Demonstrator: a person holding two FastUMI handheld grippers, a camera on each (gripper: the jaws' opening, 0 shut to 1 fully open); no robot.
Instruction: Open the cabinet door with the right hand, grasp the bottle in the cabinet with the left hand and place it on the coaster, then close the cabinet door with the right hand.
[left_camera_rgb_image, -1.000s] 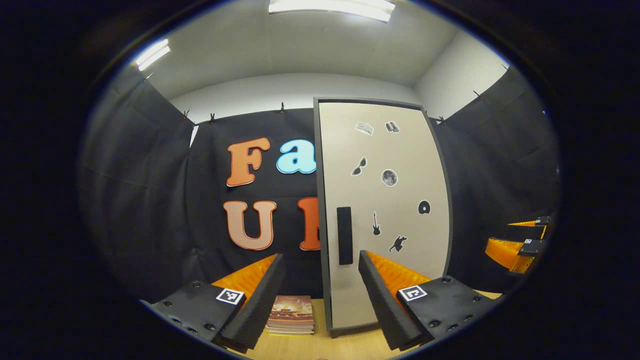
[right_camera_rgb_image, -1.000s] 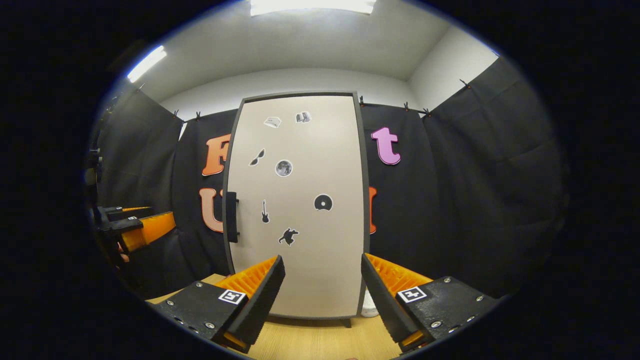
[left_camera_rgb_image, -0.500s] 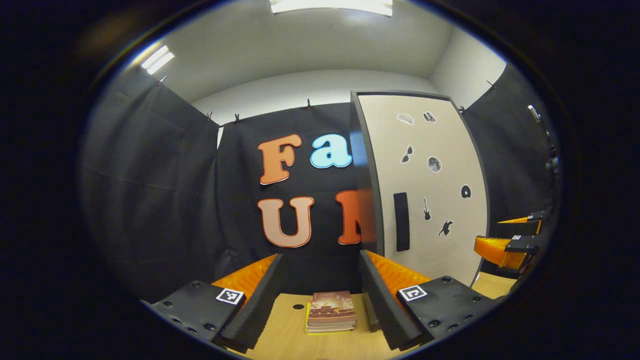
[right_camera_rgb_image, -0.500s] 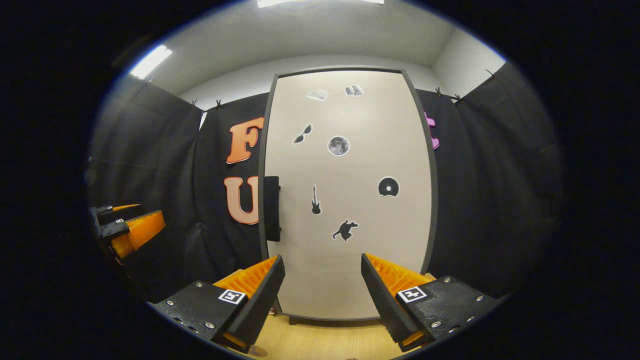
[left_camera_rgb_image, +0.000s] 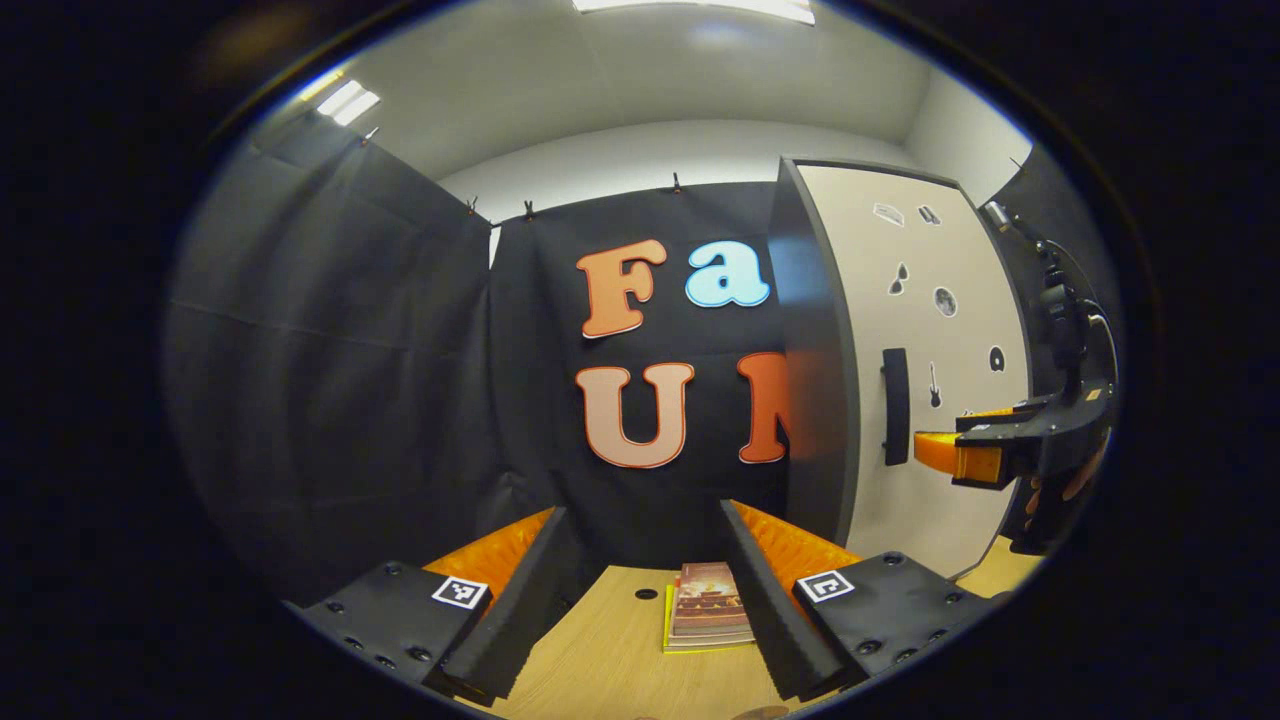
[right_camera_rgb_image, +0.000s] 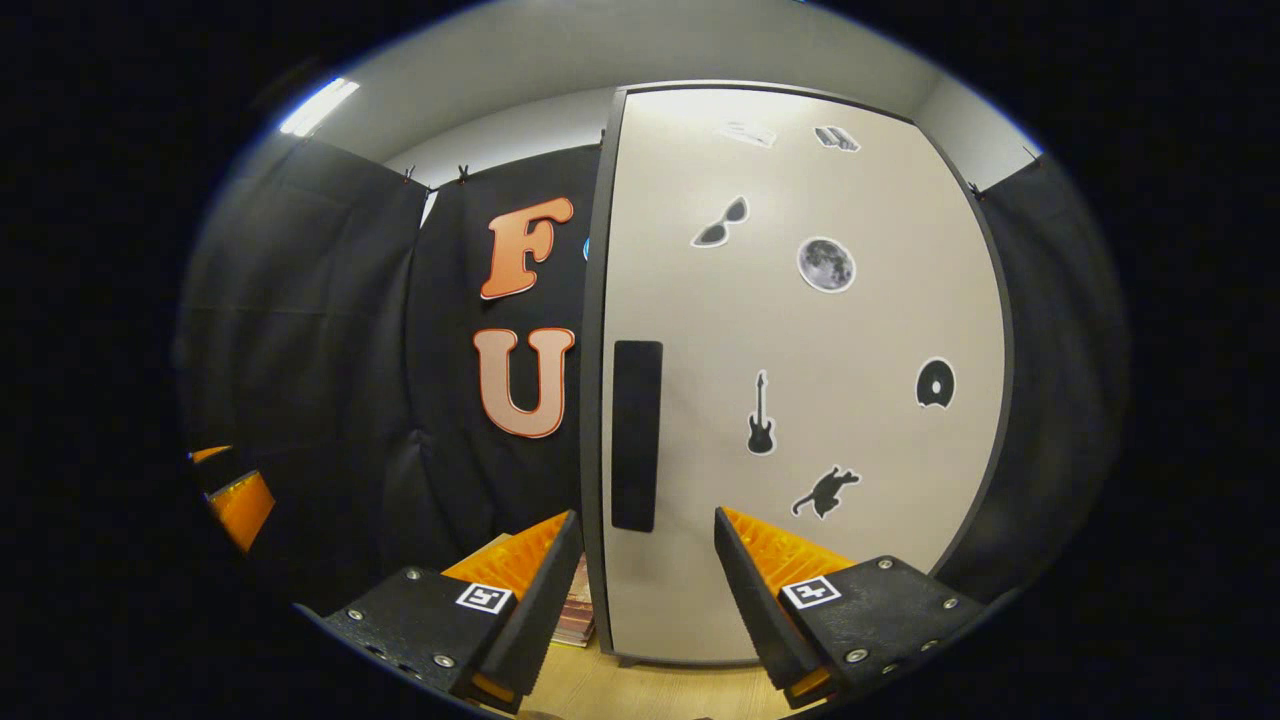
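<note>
Beige cabinet door (right_camera_rgb_image: 800, 400) shut, both grippers open and empty.
The right gripper (right_camera_rgb_image: 640, 580) straddles the door's edge below the handle (right_camera_rgb_image: 637, 435); closing there could slip off the handle.

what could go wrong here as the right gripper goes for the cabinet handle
The right gripper is open and lined up near the door's left edge, beside the handle; its fingers could straddle the door edge and miss the handle. The stack of books lies on the table close to the cabinet, so the left gripper may bump it when reaching in.
</note>
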